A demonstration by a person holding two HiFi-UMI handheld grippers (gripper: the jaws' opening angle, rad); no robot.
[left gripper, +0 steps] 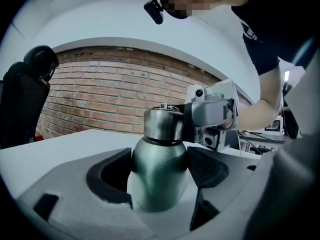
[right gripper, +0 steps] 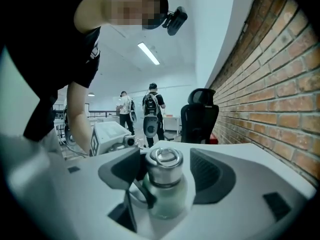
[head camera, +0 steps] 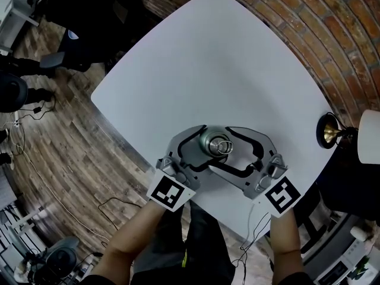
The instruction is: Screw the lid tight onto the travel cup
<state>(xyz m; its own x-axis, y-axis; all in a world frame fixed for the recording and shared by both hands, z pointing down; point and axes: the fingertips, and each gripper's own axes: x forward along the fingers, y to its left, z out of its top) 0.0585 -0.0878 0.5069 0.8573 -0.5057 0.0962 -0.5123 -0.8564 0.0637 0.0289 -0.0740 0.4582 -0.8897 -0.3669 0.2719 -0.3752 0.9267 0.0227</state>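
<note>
The left hand-held gripper (left gripper: pixel 159 170) holds the cup (left gripper: pixel 160 186) from seven o'clock, so the right hand-held gripper (right gripper: pixel 167 174), wide open around the lid (right gripper: pixel 165 164), should squeeze evenly, then twist.

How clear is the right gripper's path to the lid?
Likely yes: right gripper open, fingers either side of the lid. Left gripper grips the travel cup lower down.

Left tongs (head camera: pixel 205 153) and right tongs (head camera: pixel 233 153): light grey moulded bodies, curved jaws lined with black textured pads. A left marker cube (head camera: pixel 171 192) and right marker cube (head camera: pixel 282 196), white with black squares, are fitted at the rear. Thin white cable (head camera: pixel 249 221) at the right unit. Person wears black short-sleeved T-shirt (left gripper: pixel 260 44), dark trousers (head camera: pixel 205 248), black head-mounted camera (right gripper: pixel 176 18).
</note>
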